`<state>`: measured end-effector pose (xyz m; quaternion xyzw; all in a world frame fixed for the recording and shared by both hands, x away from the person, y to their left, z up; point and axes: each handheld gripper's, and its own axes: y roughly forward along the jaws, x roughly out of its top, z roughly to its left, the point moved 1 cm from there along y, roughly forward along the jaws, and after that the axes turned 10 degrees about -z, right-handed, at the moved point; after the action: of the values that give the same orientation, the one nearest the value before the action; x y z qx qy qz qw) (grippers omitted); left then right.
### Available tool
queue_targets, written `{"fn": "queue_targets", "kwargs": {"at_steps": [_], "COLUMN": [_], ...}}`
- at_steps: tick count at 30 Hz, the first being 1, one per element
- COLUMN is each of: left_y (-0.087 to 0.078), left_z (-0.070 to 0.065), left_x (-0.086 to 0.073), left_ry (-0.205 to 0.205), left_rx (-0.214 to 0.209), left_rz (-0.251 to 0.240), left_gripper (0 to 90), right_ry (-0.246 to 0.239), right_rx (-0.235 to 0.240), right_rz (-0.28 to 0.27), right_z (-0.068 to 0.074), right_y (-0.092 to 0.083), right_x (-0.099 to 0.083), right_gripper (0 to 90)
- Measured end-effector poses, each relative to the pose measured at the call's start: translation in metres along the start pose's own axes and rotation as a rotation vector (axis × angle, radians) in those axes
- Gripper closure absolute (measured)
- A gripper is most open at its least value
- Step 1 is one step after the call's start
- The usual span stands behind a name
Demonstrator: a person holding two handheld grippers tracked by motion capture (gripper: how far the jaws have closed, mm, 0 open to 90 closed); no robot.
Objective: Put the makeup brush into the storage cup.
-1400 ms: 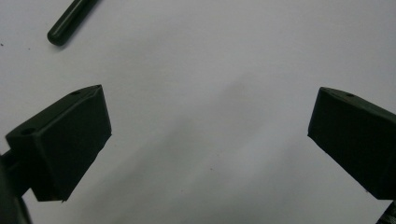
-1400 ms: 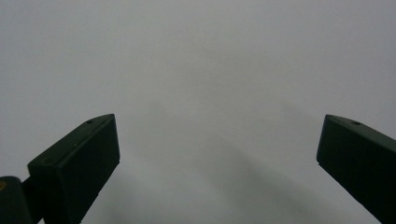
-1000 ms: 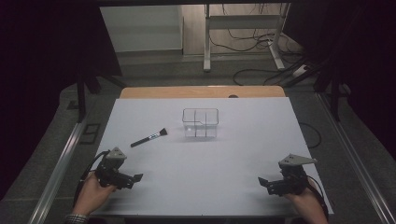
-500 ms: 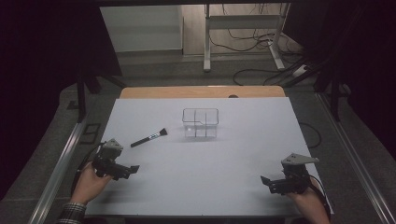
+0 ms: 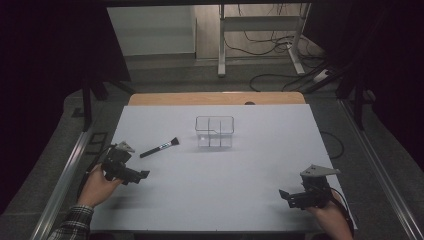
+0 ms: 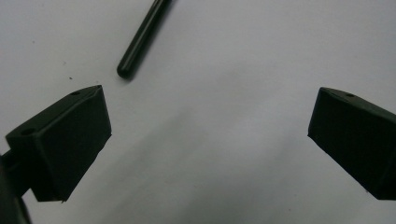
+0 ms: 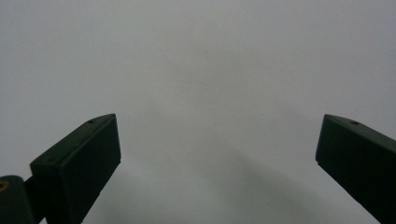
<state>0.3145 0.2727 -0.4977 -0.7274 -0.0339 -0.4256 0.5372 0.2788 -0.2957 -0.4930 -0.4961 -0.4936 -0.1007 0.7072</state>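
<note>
Bare table (image 5: pixel 240 190) around brush (image 5: pixel 160 147)

Black brush (image 5: pixel 160 147) with a blue band, clear organiser (image 5: pixel 214 132), white surface (image 5: pixel 225 175), black claws, plaid sleeve (image 5: pixel 70 227).

**Materials / finish**

Table (image 5: pixel 250 175): matt white sheet, smooth; bare wood strip along far edge. Brush (image 5: pixel 159 148): handle glossy black, looks plastic (image 6: pixel 140 39); dark bristles. Organizer box (image 5: pixel 214 131): clear glossy plastic. Left gripper (image 6: pixel 208 123) and right gripper (image 7: pixel 217 149): fingers (image 6: pixel 65 140) matt black plastic, faintly textured.
</note>
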Motion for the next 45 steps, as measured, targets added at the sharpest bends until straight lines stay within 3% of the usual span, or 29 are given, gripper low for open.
{"fn": "queue_targets", "kwargs": {"at_steps": [13,23,45], "left_y": [0.006,0.02,0.044], "left_z": [0.012,0.015,0.029], "left_x": [0.017,0.032,0.057], "left_ry": [0.014,0.073,0.057], "left_rx": [0.018,0.018,-0.008], "left_rz": [0.03,0.048,0.044], "left_gripper": [0.1,0.0,0.0], "right_ry": [-0.005,-0.008,-0.004], "right_rx": [0.001,-0.005,-0.013], "right_rz": [0.013,0.014,0.021], "right_z": [0.001,0.001,0.0], "right_y": [0.0,0.001,0.001], "right_x": [-0.001,-0.001,-0.002], "right_gripper": [0.2,0.4,0.8]}}
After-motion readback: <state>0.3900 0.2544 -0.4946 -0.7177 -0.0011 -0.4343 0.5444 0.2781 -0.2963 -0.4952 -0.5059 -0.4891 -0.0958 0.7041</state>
